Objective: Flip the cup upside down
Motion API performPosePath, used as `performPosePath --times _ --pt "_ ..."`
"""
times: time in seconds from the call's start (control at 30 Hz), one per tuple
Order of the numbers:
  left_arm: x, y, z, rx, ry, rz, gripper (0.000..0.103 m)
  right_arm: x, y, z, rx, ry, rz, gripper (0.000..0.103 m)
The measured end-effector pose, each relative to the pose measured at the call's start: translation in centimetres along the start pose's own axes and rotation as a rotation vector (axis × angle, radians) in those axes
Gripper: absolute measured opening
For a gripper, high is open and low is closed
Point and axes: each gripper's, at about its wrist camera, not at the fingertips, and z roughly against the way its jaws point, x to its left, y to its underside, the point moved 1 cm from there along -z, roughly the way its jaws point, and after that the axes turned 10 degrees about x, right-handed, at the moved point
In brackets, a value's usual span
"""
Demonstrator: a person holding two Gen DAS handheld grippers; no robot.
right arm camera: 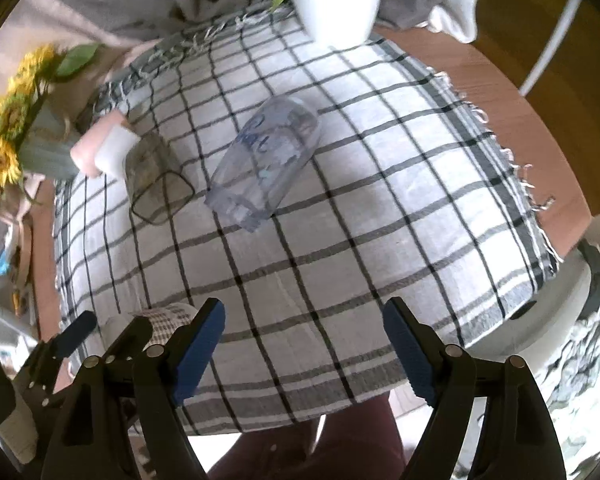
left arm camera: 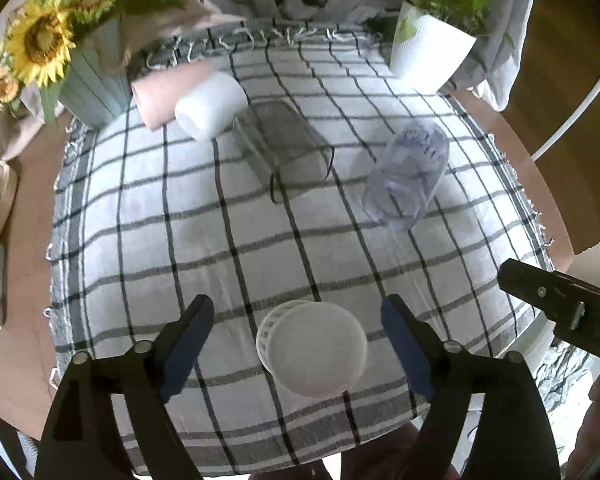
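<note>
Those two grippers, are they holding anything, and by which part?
Nothing is held. The left gripper has its jaws open either side of the white cup without touching; the right gripper is open over bare cloth.

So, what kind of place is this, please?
Probably a home dining table: a black-and-white checked cloth covers a wooden table, with a vase of yellow sunflowers and a white potted plant.

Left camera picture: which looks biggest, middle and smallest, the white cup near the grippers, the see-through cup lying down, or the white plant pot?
1. White cup, though it sits closest to the camera, which inflates it.
2 and 3. See-through cup and white plant pot look about alike, so I won't rank them.
</note>
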Motion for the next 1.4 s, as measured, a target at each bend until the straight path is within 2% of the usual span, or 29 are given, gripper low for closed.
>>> performPosePath --times 0.13,0.47,0.67,0.83,1.4 --pt "0.3 0.6 2.0 -0.037 0.012 0.064 0.095 -0.4 0.7 1.8 -0.055 0.000 -0.015 0.089" --pt "0.5 3.9 7.0 -0.150 -0.066 0.233 0.097 -0.6 2.7 5.5 -0.144 -0.031 0.076 0.090" --pt "0.0 6.9 9.6 -0.209 -0.145 0.252 0.100 -0.6 5.2 8.1 -0.225 -0.043 0.142 0.092" --pt "-0.4 9.2 11.0 -0.248 -0.187 0.271 0.102 -0.5 7.1 9.1 -0.243 -0.054 0.195 0.094" --pt "-1.2 14.2 13.9 -0.297 -0.191 0.281 0.102 -0.8 12.8 11.5 -0.303 -0.071 0.263 0.095"
